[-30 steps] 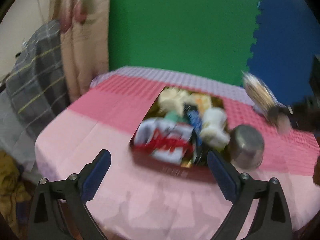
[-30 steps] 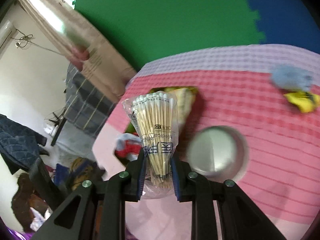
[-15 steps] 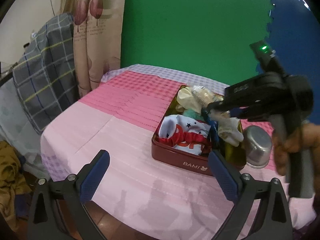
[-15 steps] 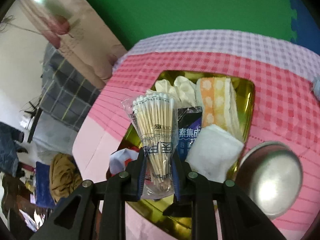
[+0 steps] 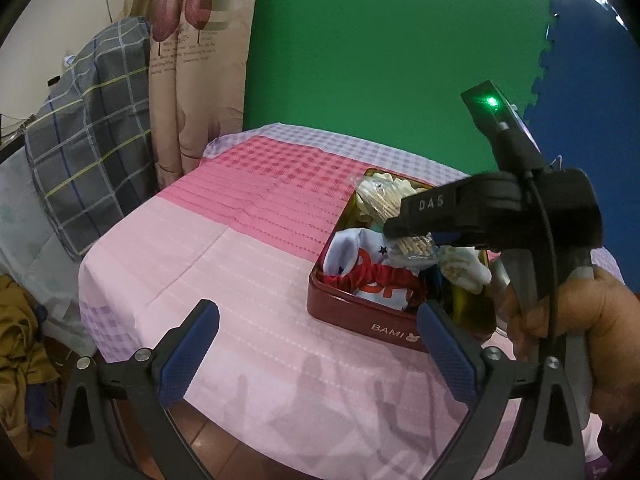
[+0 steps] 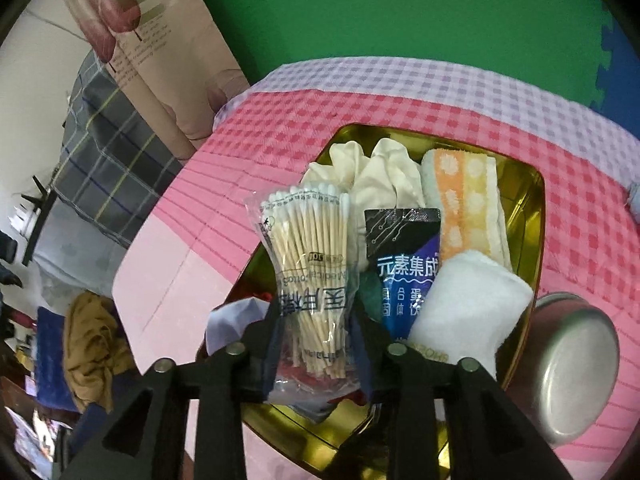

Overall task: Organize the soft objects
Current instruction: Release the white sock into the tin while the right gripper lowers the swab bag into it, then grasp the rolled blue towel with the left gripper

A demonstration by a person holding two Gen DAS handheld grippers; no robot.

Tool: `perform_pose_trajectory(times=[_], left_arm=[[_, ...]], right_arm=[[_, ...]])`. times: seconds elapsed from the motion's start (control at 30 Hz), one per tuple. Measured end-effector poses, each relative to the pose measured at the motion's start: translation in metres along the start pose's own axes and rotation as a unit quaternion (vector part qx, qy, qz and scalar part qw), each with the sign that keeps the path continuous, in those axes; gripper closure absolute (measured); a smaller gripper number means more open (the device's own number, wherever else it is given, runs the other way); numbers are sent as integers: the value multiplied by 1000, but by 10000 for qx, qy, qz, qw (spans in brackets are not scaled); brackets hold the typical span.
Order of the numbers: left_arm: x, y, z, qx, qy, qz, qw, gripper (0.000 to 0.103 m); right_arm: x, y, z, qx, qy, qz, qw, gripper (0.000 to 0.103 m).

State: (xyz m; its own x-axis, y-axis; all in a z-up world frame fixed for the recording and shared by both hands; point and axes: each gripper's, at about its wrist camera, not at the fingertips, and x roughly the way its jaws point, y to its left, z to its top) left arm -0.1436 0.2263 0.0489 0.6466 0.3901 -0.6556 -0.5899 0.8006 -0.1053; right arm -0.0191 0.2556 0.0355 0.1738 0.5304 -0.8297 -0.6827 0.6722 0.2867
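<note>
The right gripper [image 6: 314, 316] hangs over the red tin [image 5: 360, 316] with the bag of cotton swabs [image 6: 310, 268] between its jaws, which are opening; the pads seem to stand just clear of the plastic, though the bag hides their faces, so a light touch cannot be ruled out. The bag stands nearly upright above the tin's left half, its swab tips pointing away from the camera. Inside the tin lie cream gloves [image 6: 372, 176], an orange-and-yellow towel [image 6: 464, 200], a dark blue sachet [image 6: 404, 264] and a white folded cloth [image 6: 472, 312]. A steel bowl [image 6: 568, 372] sits just beside the tin on the pink tablecloth [image 5: 240, 264]. The left gripper [image 5: 320, 356] hovers near the table's edge, jaws spread wide and empty.
</note>
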Motion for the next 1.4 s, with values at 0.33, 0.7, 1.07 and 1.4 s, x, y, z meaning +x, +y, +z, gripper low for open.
perform_pose_trajectory(times=[0.33, 0.7, 1.07, 1.4], left_arm=[[-1, -3, 0, 77, -13, 59, 10000, 5], [1, -2, -2, 138, 4, 120, 9998, 5], [4, -11, -8, 447, 29, 242, 9987, 5], [-1, -48, -18, 1298, -112, 353, 9909, 5]], right_arm=[[-33, 25, -6, -1045, -768, -955, 9869, 57], [-65, 34, -15, -1450, -1309, -1516, 9690, 51], [-84, 1, -33, -1344, -1449, -1967, 9603, 51], [-110, -86, -56, -648, -1430, -2266, 9612, 51]])
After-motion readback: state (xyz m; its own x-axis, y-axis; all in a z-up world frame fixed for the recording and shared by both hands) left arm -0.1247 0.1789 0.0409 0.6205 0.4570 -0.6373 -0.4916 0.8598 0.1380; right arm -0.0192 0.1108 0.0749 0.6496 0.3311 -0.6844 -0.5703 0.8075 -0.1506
